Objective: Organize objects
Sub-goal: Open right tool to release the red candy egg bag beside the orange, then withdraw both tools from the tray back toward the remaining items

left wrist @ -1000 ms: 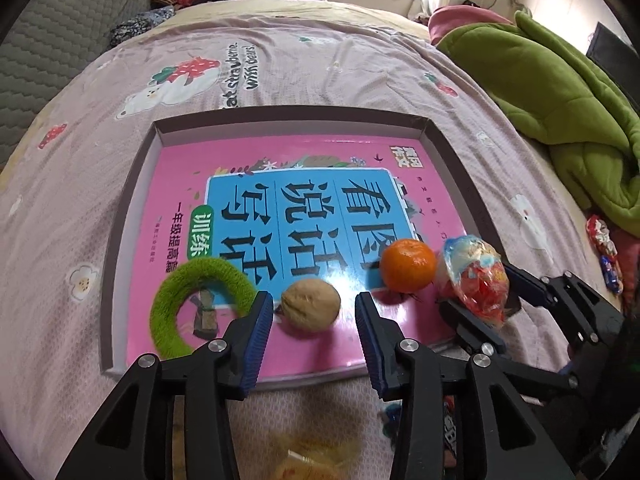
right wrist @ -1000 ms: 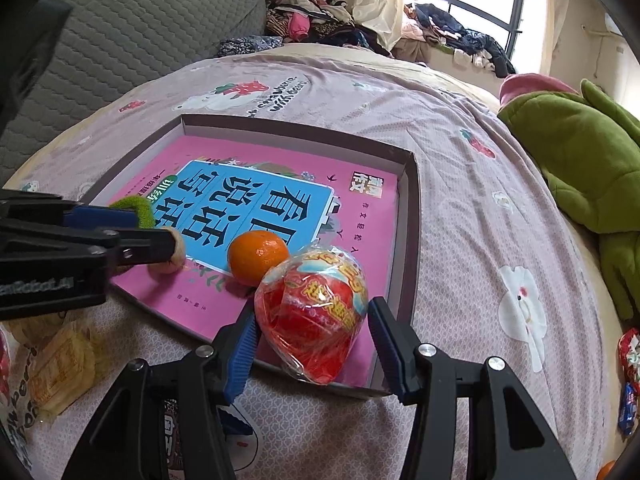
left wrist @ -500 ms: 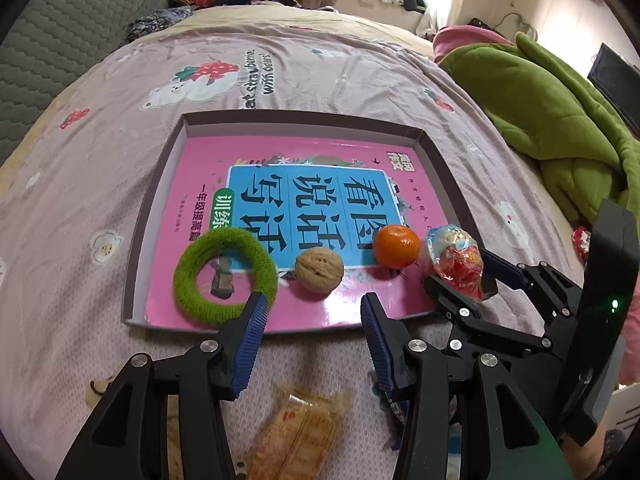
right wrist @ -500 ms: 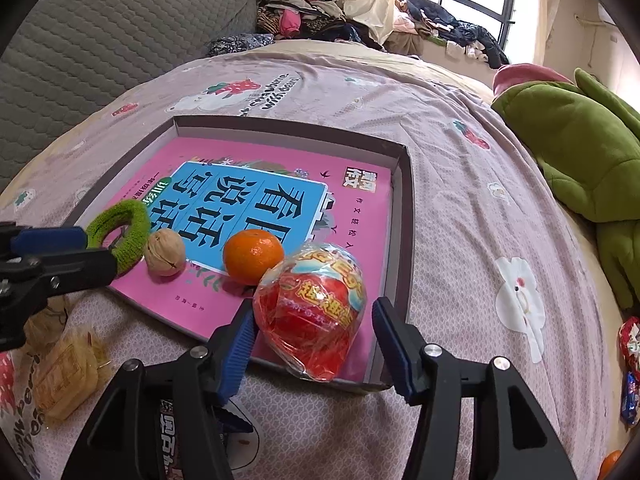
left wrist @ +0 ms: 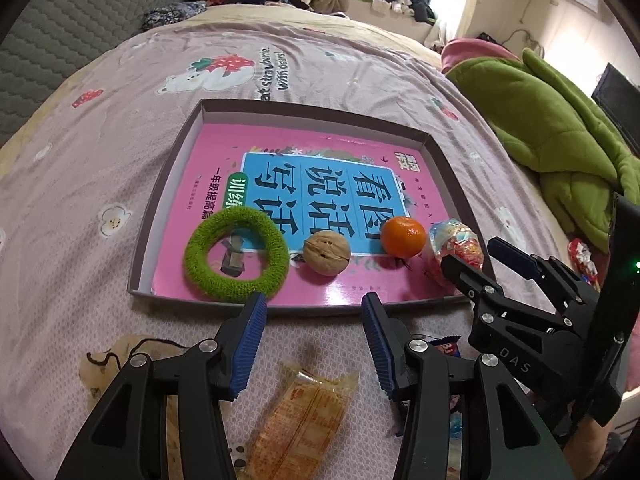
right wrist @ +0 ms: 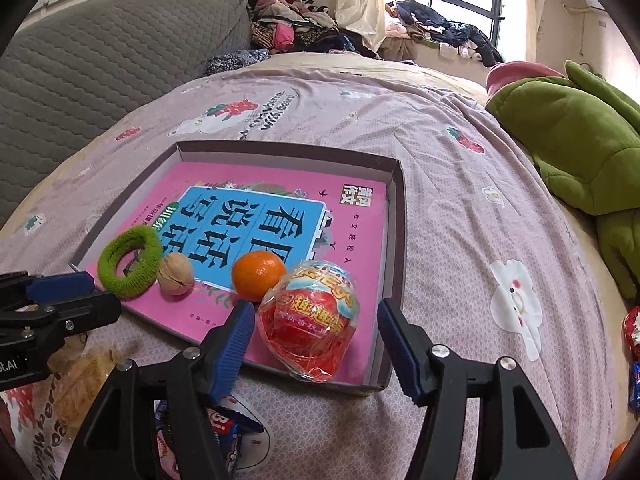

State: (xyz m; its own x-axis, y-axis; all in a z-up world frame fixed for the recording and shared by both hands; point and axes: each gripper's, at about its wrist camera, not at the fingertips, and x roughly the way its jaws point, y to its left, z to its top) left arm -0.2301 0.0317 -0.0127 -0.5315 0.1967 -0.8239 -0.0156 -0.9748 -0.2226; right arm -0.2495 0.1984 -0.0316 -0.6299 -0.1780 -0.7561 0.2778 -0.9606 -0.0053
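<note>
A: Risks, quick. The right tool (right wrist: pixel 316 320) stands wide, holding nothing, with the wrapped toy egg (right wrist: pixel 310 320) between its fingers but touching neither. The egg is round and in slick crinkly wrap; I think a bump from either finger would roll it into the tangerine (right wrist: pixel 258 276) just beyond on the left, or against the tray wall (right wrist: pixel 394 280) on the right.

A: The left tool (left wrist: pixel 311 308) is also wide and empty, hanging short of the tray's near rim. The walnut (left wrist: pixel 326 258) sits just ahead of it and the green hair tie (left wrist: pixel 236 254) ahead-left. The snack packet (left wrist: pixel 304 412) lies on the bedspread under its fingers.

B: Orientation of the egg?

A: It lies on its side on the pink workbook (right wrist: pixel 356 216), in the tray's near right corner. The long axis runs roughly toward the right tool, the narrow twisted end nearest it and the broad end pointing away-left.

B: Anything else?

A: A closing grip would land across the short axis. That's fine, though the wrap may slip.
</note>
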